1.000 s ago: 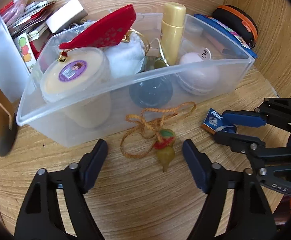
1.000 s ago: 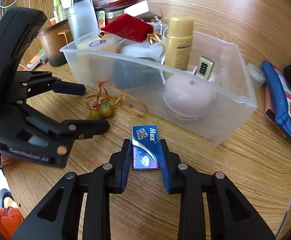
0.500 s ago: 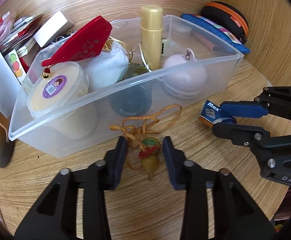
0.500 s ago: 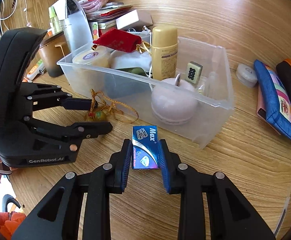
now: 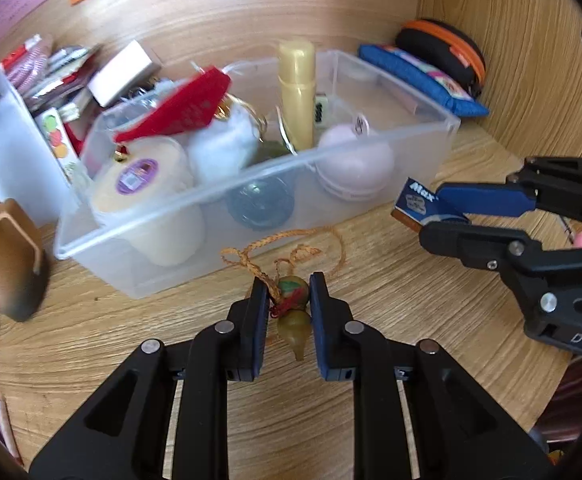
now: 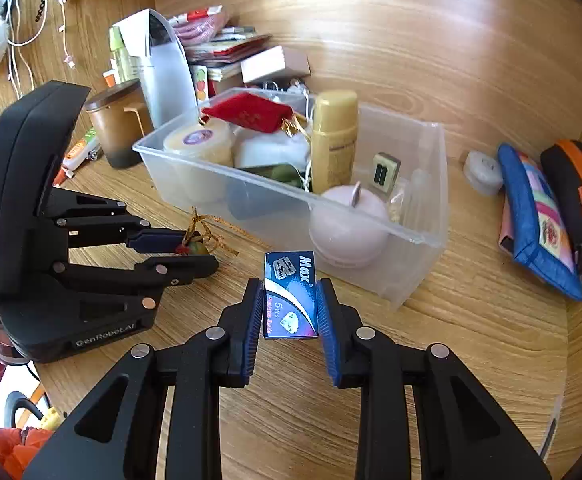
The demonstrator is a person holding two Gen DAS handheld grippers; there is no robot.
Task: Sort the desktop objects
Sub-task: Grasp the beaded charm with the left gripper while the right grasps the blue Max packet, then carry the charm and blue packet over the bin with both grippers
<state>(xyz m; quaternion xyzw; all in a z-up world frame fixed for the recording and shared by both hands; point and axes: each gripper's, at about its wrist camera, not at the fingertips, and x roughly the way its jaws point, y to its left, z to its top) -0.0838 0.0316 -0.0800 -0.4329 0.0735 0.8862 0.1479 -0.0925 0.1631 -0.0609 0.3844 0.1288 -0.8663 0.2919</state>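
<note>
Left gripper (image 5: 289, 294): jaws clamped together on the gourd charm, pads pressing its upper bulb from both sides.
Right gripper (image 6: 290, 292): jaws clamped on the blue box, pads flat against its two long sides.
Desk (image 5: 391, 304): wood-grain surface; carries all items below.
Clear bin (image 5: 251, 184): at 12 o'clock from the left gripper, near its fingertips; at 12 to 1 o'clock from the right gripper.
Bin contents: cream tub (image 5: 143, 184) at the 9 o'clock end, red pouch (image 5: 183, 108) leaning above it, gold bottle (image 5: 297, 96) upright in the middle, pink macaron case (image 5: 355, 164) at the 3 o'clock end.
Blue pouch (image 6: 539, 220): on the desk at 3 o'clock from the bin, apart from it.
Blue box (image 6: 289, 294): labelled "Max"; just beside the bin's near wall.
Gourd charm (image 5: 294, 304): lower bulb hangs free between the jaws; its orange cord (image 5: 291, 246) trails toward the bin at 12 o'clock.
</note>
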